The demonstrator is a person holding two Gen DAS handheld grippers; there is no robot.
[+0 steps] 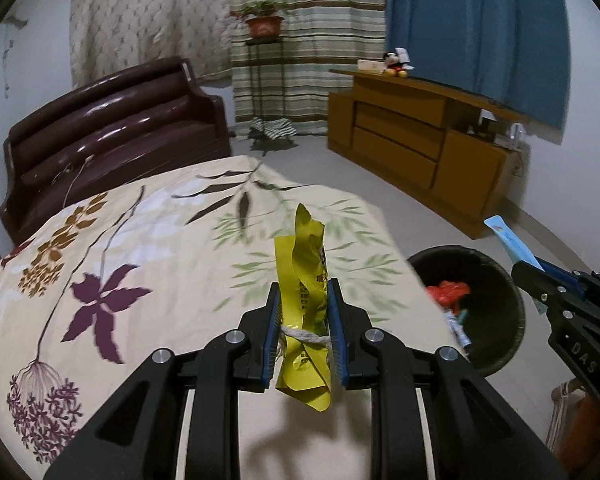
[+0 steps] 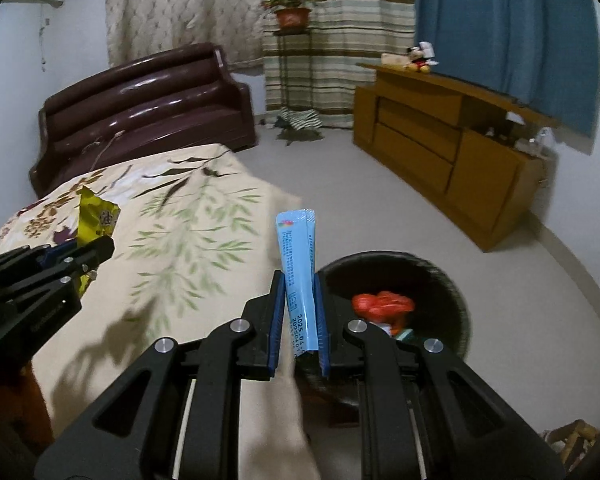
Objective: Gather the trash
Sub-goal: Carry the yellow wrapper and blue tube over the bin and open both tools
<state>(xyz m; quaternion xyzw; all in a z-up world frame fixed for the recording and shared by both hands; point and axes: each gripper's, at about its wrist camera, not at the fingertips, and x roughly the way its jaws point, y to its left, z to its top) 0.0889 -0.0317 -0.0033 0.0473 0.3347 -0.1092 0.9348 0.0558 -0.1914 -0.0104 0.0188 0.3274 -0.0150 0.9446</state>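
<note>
Left gripper (image 1: 304, 292) clamped on yellow wrapper (image 1: 306, 280) above bed edge (image 1: 404, 256), right gripper (image 2: 299, 284) clamped on blue sachet (image 2: 298, 264) beside bin rim (image 2: 456, 292)

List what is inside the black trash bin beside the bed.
Inside the trash bin lie a crumpled red wrapper and a teal scrap. The right claw, holding the blue sachet, hides the bin's near side.
</note>
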